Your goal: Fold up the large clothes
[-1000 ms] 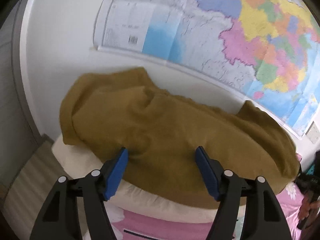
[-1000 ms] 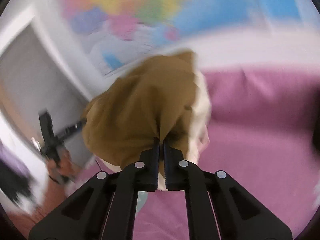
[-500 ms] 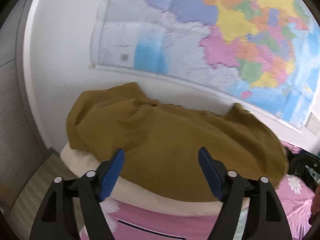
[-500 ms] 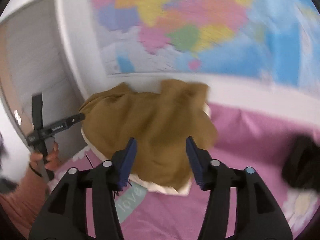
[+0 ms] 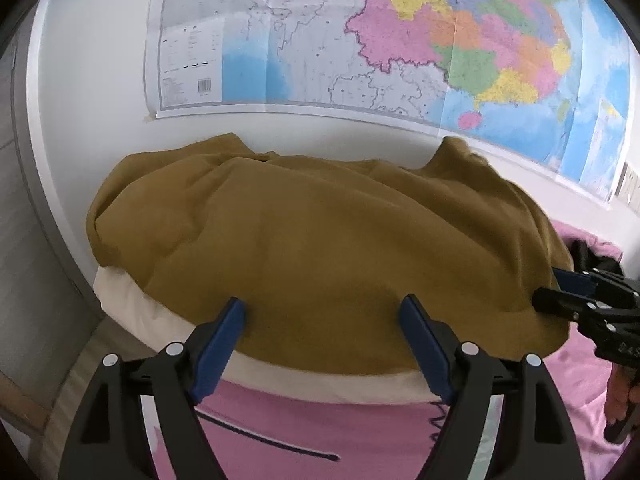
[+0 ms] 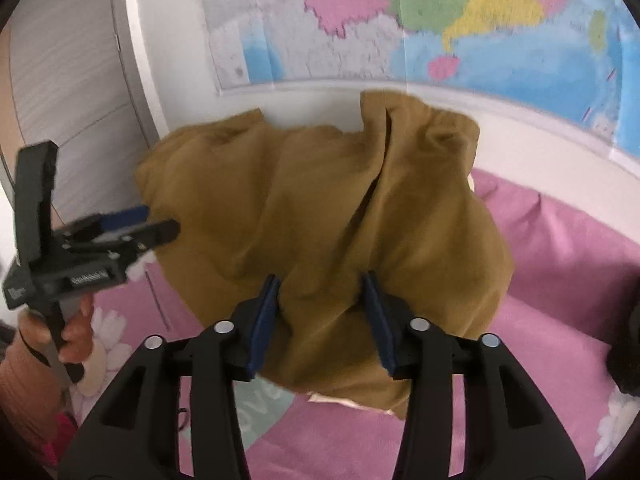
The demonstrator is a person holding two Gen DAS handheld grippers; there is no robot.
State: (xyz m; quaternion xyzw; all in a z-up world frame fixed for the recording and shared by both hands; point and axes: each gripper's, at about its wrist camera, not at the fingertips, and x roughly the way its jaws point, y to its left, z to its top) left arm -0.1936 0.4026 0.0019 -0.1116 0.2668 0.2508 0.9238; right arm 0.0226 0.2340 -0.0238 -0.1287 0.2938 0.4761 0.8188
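Note:
A large mustard-brown garment [image 5: 320,240] lies draped over a cream pillow [image 5: 132,308] at the head of a pink bed [image 5: 320,432]. It also shows in the right wrist view [image 6: 328,208], bunched with a fold down its middle. My left gripper [image 5: 322,312] is open and empty, its blue pads just in front of the garment's near edge. My right gripper [image 6: 322,288] is open and empty, close over the garment's lower part. The right gripper also shows at the right edge of the left wrist view [image 5: 560,292].
A wall map [image 5: 400,40] hangs on the white wall behind the bed. A grey door or panel [image 6: 60,80] stands at the left. A dark object [image 6: 624,352] lies on the pink sheet at the right.
My right gripper opened and let go of the garment, which settled on the pillow. Both grippers drew back a little, then closed in on it again.

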